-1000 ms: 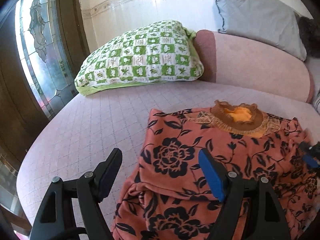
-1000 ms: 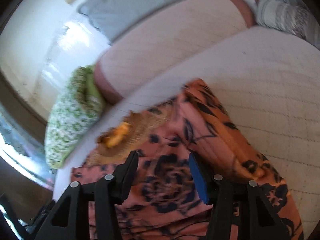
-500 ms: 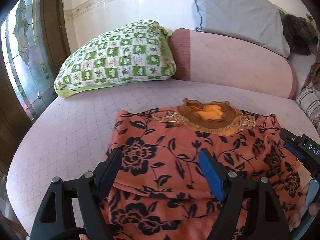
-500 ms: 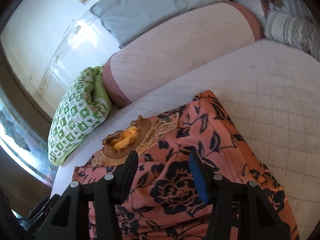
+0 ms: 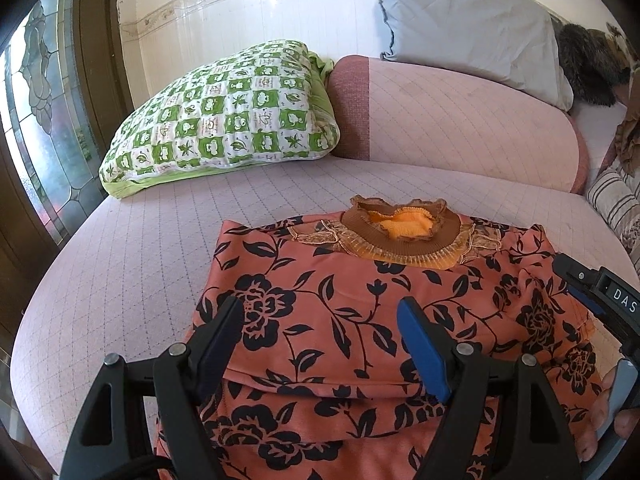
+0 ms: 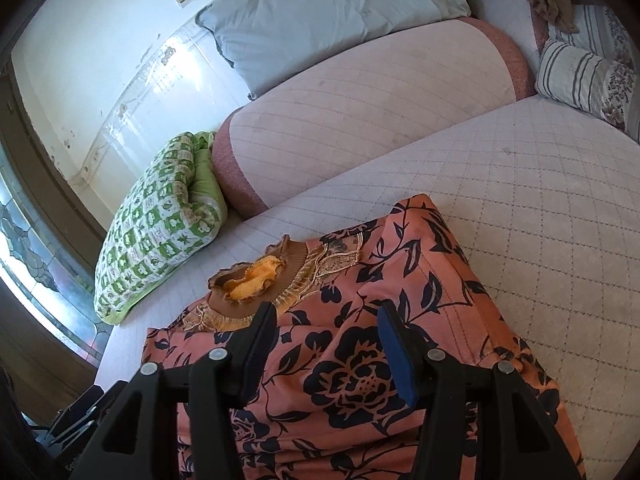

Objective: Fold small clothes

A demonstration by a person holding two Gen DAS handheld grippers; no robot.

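An orange garment with black flowers [image 5: 352,304] lies on the pink quilted bed, sides folded in, its brown ruffled collar [image 5: 400,232] at the far end. It also shows in the right wrist view [image 6: 360,360]. My left gripper [image 5: 320,344] is open and empty, hovering over the garment's near left part, above a fold edge. My right gripper [image 6: 324,348] is open and empty over the garment's right part; its body shows at the right edge of the left wrist view [image 5: 600,304].
A green checked pillow [image 5: 224,116] lies at the bed's far left. A pink bolster [image 5: 460,120] and a grey pillow [image 5: 468,24] stand behind. Striped cushions [image 6: 580,76] are at the far right. A stained-glass door [image 5: 36,120] is on the left.
My left gripper has moved right, from the garment's left edge to above its middle. The right gripper has steadied over the right side. Both stay open.
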